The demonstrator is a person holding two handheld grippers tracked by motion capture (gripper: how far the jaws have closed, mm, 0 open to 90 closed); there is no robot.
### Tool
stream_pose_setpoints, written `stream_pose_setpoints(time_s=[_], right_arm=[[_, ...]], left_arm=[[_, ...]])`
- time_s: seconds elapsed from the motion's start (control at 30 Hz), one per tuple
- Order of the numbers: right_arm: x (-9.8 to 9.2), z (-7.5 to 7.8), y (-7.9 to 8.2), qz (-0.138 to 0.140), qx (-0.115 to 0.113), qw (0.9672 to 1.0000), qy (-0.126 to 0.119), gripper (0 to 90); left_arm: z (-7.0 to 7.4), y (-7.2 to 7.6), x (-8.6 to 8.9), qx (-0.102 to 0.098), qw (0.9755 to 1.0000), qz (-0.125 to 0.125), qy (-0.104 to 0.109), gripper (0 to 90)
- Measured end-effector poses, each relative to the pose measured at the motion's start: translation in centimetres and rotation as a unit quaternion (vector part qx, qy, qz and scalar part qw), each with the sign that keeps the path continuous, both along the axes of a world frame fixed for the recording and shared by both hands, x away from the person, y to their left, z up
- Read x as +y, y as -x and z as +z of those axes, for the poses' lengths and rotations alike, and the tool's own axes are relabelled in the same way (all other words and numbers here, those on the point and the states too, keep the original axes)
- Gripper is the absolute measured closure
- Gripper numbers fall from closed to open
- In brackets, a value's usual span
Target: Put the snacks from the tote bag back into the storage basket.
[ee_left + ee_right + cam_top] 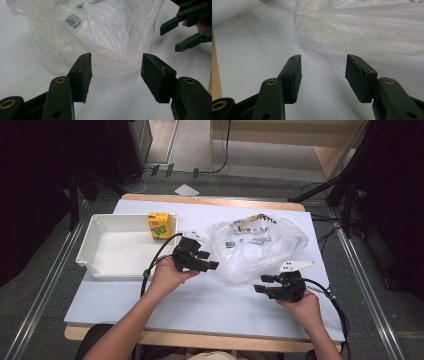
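Crinkly clear plastic bag (255, 247) sits loose mid-table, left gripper (206, 260) and right gripper (263, 284) both spread wide, flanking it, probably lining up a grab.

The print on the clear plastic bag (255, 245) is too small to read, and its contents blur behind the crinkled film. The yellow carton (159, 225) hides part of the white tray's (100, 265) far wall.

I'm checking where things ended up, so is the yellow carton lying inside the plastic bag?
No, the yellow carton stands at the far right corner of the white tray, apart from the plastic bag.
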State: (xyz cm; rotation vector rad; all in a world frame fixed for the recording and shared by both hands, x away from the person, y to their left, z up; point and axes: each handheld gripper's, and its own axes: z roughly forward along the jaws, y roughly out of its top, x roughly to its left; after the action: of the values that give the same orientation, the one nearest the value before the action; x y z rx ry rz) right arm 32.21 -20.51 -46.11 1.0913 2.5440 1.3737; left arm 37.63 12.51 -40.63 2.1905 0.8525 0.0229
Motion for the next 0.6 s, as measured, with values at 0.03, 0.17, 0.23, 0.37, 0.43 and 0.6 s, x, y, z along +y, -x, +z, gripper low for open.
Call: stream_pose_setpoints(time_s=[0.03,0.17,0.23,0.37,0.43,0.6], right_arm=[[0.0,0.0,0.0,-0.001,0.0,1.0,0.0,48.1],[0.0,0.0,0.0,0.0,0.003,1.0,0.002,48.1],[0.1,0.0,0.0,0.0,0.004,1.0,0.001,48.1],[0.1,-0.1,0.0,0.001,0.003,1.0,0.002,48.1],[0.1,-0.1,0.0,0.001,0.003,1.0,0.002,48.0],[0.1,-0.1,0.0,0.001,0.001,1.0,0.002,47.7]], left_arm=[[-0.2,0.1,-0.2,0.0,1.0,-0.002,0.0,42.7],[-1.0,0.7,-0.7,0.0,0.9999,-0.011,-0.011,42.6],[-1.4,1.0,-0.8,0.005,0.9998,-0.013,-0.014,42.6],[-2.3,1.6,-1.0,0.007,0.9991,-0.023,-0.035,42.6],[-2.6,1.8,-1.0,0.003,0.9989,-0.029,-0.038,42.6],[-3.3,2.1,-0.9,0.002,0.9984,-0.036,-0.044,42.4]])
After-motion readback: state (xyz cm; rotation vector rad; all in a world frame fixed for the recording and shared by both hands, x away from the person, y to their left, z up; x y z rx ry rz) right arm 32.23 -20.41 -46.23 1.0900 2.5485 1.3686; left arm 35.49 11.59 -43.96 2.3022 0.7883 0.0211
